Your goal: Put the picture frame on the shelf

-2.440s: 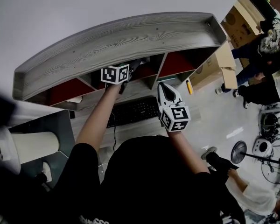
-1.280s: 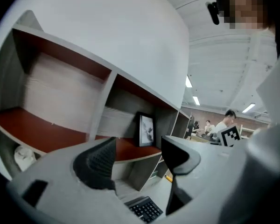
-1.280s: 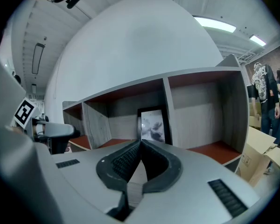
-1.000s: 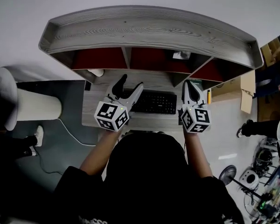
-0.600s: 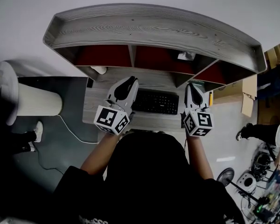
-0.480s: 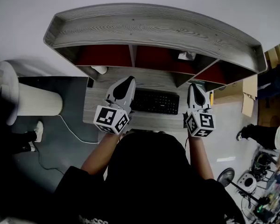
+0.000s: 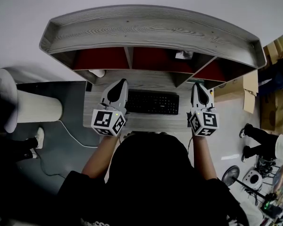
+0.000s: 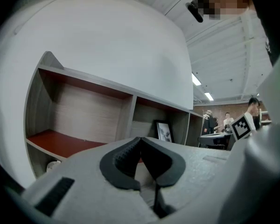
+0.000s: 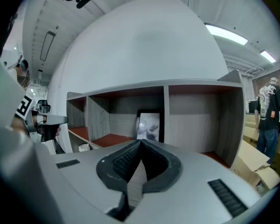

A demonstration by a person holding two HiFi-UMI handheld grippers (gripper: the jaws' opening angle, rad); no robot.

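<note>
The black picture frame stands upright against the back of the middle compartment of the grey wooden shelf. It also shows in the left gripper view as the picture frame, and from above only its pale top shows. My left gripper hovers over the desk, left of the keyboard. Its jaws are closing the last bit and the pads meet at the tip with nothing between them. My right gripper is shut and empty at the keyboard's right end, its tip pointing at the frame.
A black keyboard lies on the desk below the shelf. A small white object sits under the left compartment. A white cylinder stands at the left, cardboard boxes at the right. A person stands far right.
The left gripper has drawn back from the shelf to the desk's left side, and its jaws have gone from wide open to shut. The right gripper has hardly moved.
</note>
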